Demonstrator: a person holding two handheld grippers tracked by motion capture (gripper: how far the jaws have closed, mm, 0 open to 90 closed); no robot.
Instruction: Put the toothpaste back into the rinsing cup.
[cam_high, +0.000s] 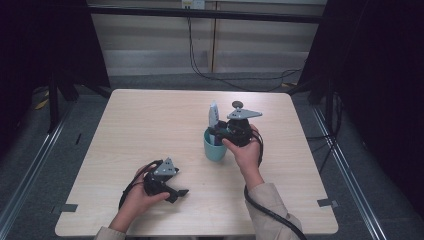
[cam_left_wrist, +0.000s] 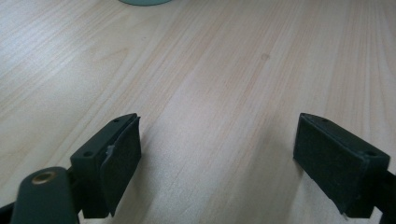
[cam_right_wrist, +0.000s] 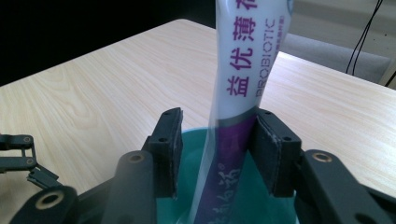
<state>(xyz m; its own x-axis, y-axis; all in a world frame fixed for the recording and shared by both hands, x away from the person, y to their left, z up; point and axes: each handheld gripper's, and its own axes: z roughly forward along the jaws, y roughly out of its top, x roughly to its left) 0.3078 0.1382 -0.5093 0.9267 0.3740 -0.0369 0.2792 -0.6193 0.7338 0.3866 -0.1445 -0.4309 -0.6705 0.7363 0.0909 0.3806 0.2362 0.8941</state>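
In the high view, the right hand-held gripper (cam_high: 218, 134) is hovering over the teal cup (cam_high: 215, 148) near the middle of the desk (cam_high: 150, 120), with a white and purple tube (cam_high: 213, 116) standing upright in the cup. The left hand-held gripper (cam_high: 181, 193) is resting near the left front edge.

In the left gripper view, its jaws are standing wide over bare wood, holding nothing.

In the right gripper view, the jaws are standing partly apart around the tube (cam_right_wrist: 243, 88); the right pad is touching it, the left one is apart, so it is not gripping
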